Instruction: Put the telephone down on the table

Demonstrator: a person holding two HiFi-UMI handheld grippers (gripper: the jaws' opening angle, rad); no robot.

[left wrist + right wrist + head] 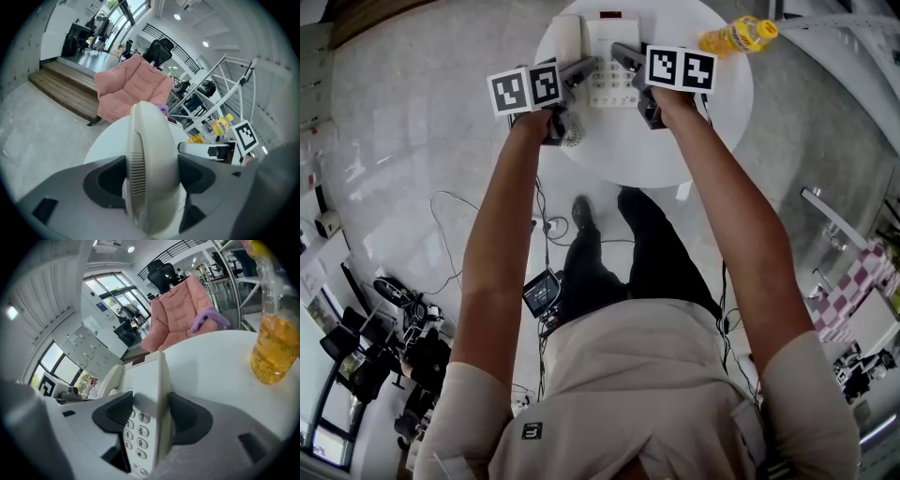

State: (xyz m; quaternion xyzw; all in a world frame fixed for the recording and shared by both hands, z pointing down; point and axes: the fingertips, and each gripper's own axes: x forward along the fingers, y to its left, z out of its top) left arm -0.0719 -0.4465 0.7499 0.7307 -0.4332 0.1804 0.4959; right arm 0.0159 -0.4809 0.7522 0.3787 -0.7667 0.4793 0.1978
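Note:
A white desk telephone (pixel 607 66) is over the round white table (pixel 675 141). Its handset (pixel 567 39) lies along its left side. My left gripper (pixel 578 69) is shut on the handset (pixel 152 154), which stands edge-on between the jaws of the left gripper (pixel 152 177). My right gripper (pixel 625 56) is shut on the right edge of the telephone base (pixel 150 380), with the keypad (pixel 137 432) beside the inner jaw of the right gripper (pixel 147 416). Whether the telephone touches the tabletop I cannot tell.
A bottle of yellow drink (pixel 738 36) lies at the table's far right edge and looms close in the right gripper view (pixel 276 343). A pink armchair (pixel 133 86) stands beyond the table. Cables (pixel 548 225) and the person's feet are on the floor below.

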